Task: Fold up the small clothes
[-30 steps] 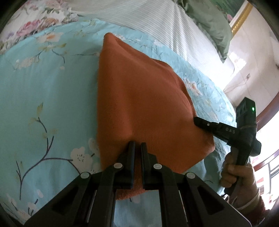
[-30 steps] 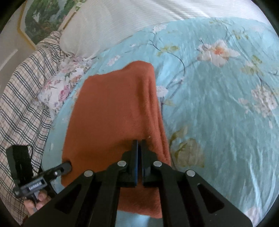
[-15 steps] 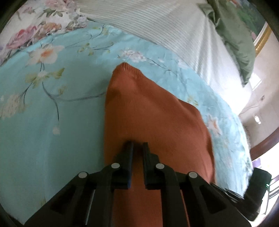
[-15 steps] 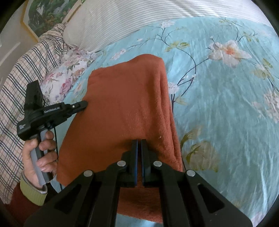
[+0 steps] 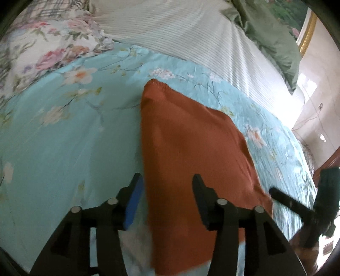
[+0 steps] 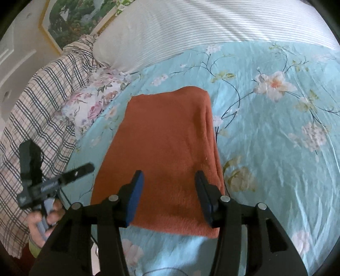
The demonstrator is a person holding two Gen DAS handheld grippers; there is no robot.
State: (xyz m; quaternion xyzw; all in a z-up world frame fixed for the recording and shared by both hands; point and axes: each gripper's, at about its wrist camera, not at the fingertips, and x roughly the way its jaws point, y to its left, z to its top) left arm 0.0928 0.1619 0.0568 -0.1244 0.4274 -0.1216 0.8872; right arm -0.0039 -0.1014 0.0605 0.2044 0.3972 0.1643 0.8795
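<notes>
A folded orange knit garment [image 5: 191, 157] lies flat on the turquoise floral bedspread [image 5: 63, 138]; it also shows in the right wrist view [image 6: 167, 152]. My left gripper [image 5: 167, 186] is open and hovers over the garment's near left edge, holding nothing. My right gripper [image 6: 169, 182] is open above the garment's near right part, holding nothing. The right gripper also shows at the right edge of the left wrist view [image 5: 282, 199], and the left gripper shows at the left of the right wrist view [image 6: 85, 168], beside the garment's edge.
A white striped pillow [image 6: 191, 31] and a green cushion [image 5: 272, 36] lie at the head of the bed. A flowered cloth [image 6: 95, 102] and a plaid blanket [image 6: 42, 106] lie left of the garment. A framed picture [image 6: 74, 19] hangs on the wall.
Both grippers were shut on the garment's near edge and have opened, letting it go. The garment now lies flat on the bedspread. Both grippers have drawn back a little.
</notes>
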